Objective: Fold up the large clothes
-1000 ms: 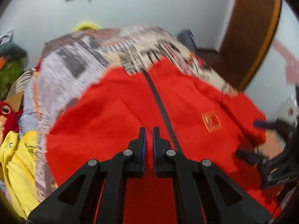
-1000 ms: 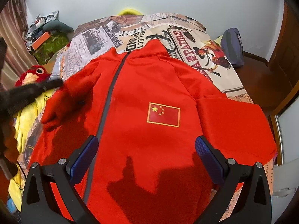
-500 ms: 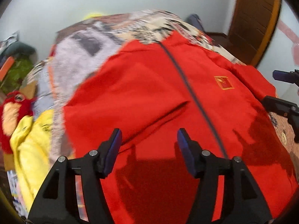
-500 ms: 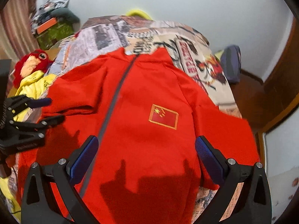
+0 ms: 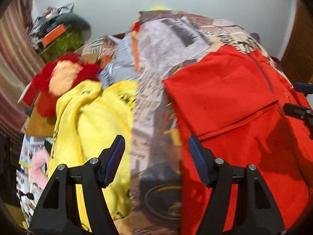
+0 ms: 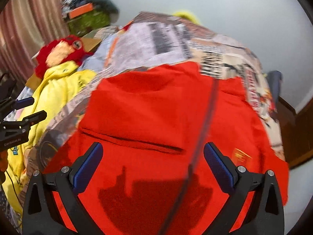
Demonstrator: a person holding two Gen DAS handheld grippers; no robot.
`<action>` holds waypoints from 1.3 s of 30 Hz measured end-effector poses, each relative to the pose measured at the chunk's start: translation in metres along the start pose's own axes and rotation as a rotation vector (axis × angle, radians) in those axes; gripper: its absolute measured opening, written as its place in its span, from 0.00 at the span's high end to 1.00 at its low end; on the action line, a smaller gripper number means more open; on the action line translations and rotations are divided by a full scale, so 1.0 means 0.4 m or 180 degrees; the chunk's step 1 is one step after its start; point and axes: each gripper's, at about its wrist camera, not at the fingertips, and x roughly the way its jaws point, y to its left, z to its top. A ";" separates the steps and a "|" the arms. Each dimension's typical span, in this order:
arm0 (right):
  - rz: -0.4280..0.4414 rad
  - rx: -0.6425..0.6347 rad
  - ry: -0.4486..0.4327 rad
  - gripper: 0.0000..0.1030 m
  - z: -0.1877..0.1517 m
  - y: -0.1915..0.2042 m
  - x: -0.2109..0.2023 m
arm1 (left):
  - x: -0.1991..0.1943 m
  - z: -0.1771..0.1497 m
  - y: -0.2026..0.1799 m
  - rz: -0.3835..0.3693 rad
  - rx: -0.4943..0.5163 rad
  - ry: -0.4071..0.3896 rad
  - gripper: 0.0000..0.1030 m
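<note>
A large red zip jacket [image 6: 166, 121] lies front up on the bed, its left sleeve folded across the chest; a small flag patch [image 6: 241, 154] shows near its right side. It fills the right of the left wrist view [image 5: 234, 117]. My left gripper [image 5: 156, 152] is open and empty, above the bedspread just off the jacket's left edge; it also shows in the right wrist view [image 6: 23, 107]. My right gripper [image 6: 152, 160] is open and empty above the jacket's lower front; its fingertips [image 5: 297, 109] show in the left wrist view.
The bed has a newspaper-print cover [image 5: 176, 39]. A yellow garment [image 5: 93, 121] and a red plush toy [image 5: 62, 78] lie at the bed's left side. A green box with clutter [image 6: 88, 19] stands by the striped curtain [image 6: 29, 29]. A wooden door [image 5: 301, 54] is at right.
My left gripper opened, released the sleeve folded over the chest, then swung left off the jacket. My right gripper stayed open and shifted left over the jacket's lower front.
</note>
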 end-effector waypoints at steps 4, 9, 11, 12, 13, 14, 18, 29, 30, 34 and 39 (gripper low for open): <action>0.0029 -0.0327 0.0169 0.04 0.018 0.098 0.089 | 0.016 -0.035 0.039 0.0014 -0.0073 0.0060 0.35; 0.0029 -0.0674 0.0323 0.10 0.024 0.189 0.178 | 0.038 -0.053 0.061 0.0021 -0.0073 0.0080 0.35; 0.0084 -0.0678 0.0380 0.12 0.027 0.200 0.204 | 0.046 -0.059 0.064 0.0006 -0.0074 0.0084 0.35; 0.0122 -0.0660 0.0424 0.14 0.028 0.206 0.224 | 0.050 -0.061 0.066 -0.0011 -0.0074 0.0088 0.35; 0.0135 -0.0651 0.0461 0.15 0.030 0.210 0.236 | 0.053 -0.062 0.068 -0.0023 -0.0071 0.0090 0.35; 0.0154 -0.0645 0.0497 0.17 0.032 0.217 0.249 | 0.057 -0.063 0.070 -0.0030 -0.0063 0.0090 0.35; 0.0212 -0.0625 0.0603 0.27 0.032 0.236 0.291 | 0.075 -0.069 0.067 -0.0014 0.0010 0.0103 0.35; 0.0699 -0.0225 0.0446 0.90 0.036 0.182 0.237 | 0.134 -0.073 0.027 -0.0113 0.0082 0.0224 0.35; 0.0706 -0.0215 0.0419 0.92 0.035 0.177 0.227 | 0.135 -0.071 0.022 -0.0142 0.0082 0.0221 0.35; 0.0686 -0.0125 0.0285 0.93 0.049 0.150 0.192 | 0.147 -0.053 -0.011 -0.0351 0.0039 0.0262 0.35; 0.0575 -0.0014 0.0043 0.94 0.075 0.115 0.149 | 0.200 -0.032 -0.074 -0.0514 0.0143 0.0399 0.29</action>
